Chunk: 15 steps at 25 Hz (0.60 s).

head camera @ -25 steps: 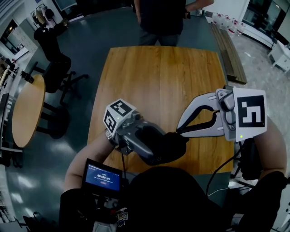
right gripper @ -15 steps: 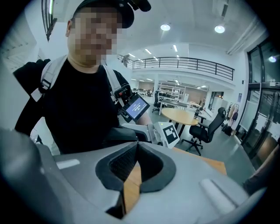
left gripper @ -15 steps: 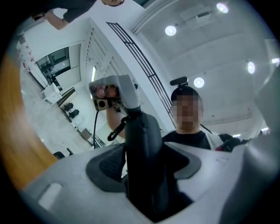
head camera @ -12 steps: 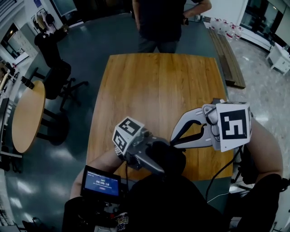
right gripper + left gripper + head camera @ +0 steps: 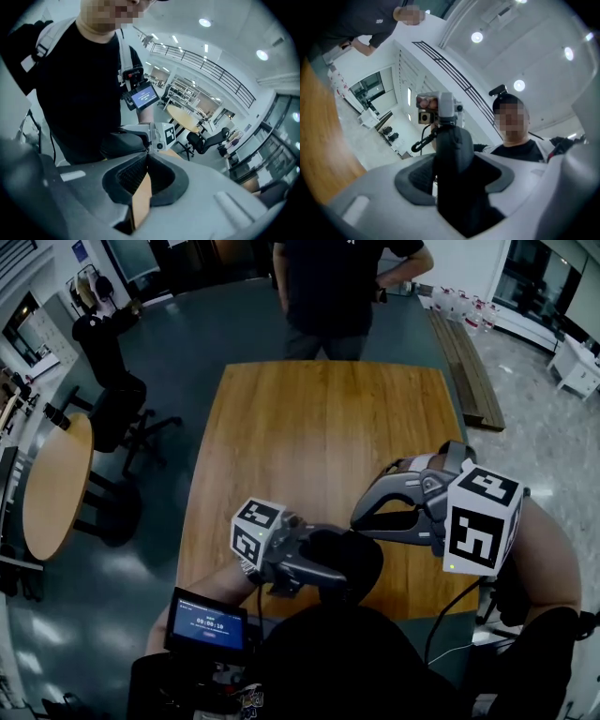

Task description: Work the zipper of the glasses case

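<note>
Between the jaws of my left gripper [image 5: 339, 563] is the black glasses case [image 5: 349, 557], held over the near edge of the wooden table [image 5: 319, 427]. In the left gripper view the case [image 5: 452, 154] fills the gap of the left gripper [image 5: 454, 180]; its jaws are closing and the pads press on it. A thin black loop [image 5: 418, 143] hangs off the case's far end. My right gripper [image 5: 357, 519] is shut, its tips right at that end of the case [image 5: 117, 146]. Nothing shows between the tips of the right gripper [image 5: 149, 155].
A person [image 5: 333, 287] stands at the table's far end. A round table [image 5: 52, 479] and black chairs [image 5: 112, 390] are at the left. A small lit screen [image 5: 208, 624] hangs on the chest of the person who holds the grippers.
Both grippers have come nearer to the table's front edge with the case. The right gripper has rolled, so its marker cube sits lower. The left cube has shifted down and right.
</note>
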Each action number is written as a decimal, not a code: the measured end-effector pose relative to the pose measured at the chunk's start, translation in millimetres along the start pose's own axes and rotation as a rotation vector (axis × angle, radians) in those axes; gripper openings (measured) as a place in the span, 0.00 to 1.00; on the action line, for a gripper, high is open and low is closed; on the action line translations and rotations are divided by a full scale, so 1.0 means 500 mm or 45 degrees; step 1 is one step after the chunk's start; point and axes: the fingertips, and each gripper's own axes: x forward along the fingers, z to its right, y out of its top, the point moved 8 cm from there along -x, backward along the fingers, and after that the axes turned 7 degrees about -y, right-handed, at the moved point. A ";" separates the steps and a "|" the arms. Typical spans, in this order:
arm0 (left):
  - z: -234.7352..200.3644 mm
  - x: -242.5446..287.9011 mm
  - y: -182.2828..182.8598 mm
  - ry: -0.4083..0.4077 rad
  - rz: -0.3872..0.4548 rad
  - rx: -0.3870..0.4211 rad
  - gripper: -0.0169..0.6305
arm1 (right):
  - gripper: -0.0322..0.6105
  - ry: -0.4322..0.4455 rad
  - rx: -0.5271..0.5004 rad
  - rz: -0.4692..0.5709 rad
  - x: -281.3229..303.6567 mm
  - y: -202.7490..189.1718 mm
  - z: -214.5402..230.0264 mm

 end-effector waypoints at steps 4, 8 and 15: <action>-0.006 -0.004 -0.011 0.010 0.099 0.019 0.41 | 0.06 -0.023 -0.192 -0.164 -0.004 0.014 -0.013; -0.007 -0.019 -0.006 0.061 0.167 0.092 0.40 | 0.06 -0.033 -0.268 -0.238 -0.007 0.018 -0.007; 0.014 0.004 -0.003 0.268 0.177 0.330 0.40 | 0.06 -0.081 -0.244 -0.155 -0.018 0.029 0.004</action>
